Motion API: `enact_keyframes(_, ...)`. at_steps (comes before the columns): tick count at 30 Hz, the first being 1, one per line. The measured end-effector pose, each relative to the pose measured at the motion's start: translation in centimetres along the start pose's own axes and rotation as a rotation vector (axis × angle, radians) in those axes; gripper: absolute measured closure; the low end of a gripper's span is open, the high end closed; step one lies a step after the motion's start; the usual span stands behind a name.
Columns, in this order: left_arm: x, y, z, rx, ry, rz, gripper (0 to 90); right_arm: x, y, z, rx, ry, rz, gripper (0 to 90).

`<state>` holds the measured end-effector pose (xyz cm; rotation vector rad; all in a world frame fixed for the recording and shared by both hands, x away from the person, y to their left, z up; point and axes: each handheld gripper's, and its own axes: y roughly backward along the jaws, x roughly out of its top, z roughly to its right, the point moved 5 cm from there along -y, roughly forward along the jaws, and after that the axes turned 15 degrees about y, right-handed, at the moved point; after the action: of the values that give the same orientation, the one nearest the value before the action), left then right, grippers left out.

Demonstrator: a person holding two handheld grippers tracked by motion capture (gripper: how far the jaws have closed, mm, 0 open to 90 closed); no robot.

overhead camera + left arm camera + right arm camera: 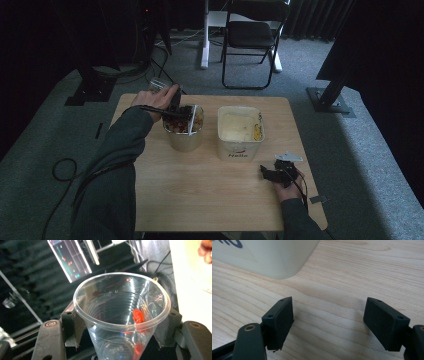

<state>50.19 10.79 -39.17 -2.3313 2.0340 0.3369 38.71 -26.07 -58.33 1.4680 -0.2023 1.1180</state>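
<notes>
A clear cup (120, 315) is clamped by the left gripper (172, 102), seemingly tilted beside the tub (184, 131); the right gripper (328, 325) is spread wide, empty.

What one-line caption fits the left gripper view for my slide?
Left gripper clamps a clear ribbed plastic cup, tilted, with a few red bits clinging inside.

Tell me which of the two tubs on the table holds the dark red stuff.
The tub on the left, under the left gripper. Its contents are dark red; the right tub holds pale cream contents.
</notes>
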Motion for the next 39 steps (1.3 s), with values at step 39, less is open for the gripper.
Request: enact_keyframes(39,-0.6,-0.2,-2.0,-0.294,0.700,0.095,34.0,0.0,0.0,0.0,0.001,0.000,0.000,23.5)
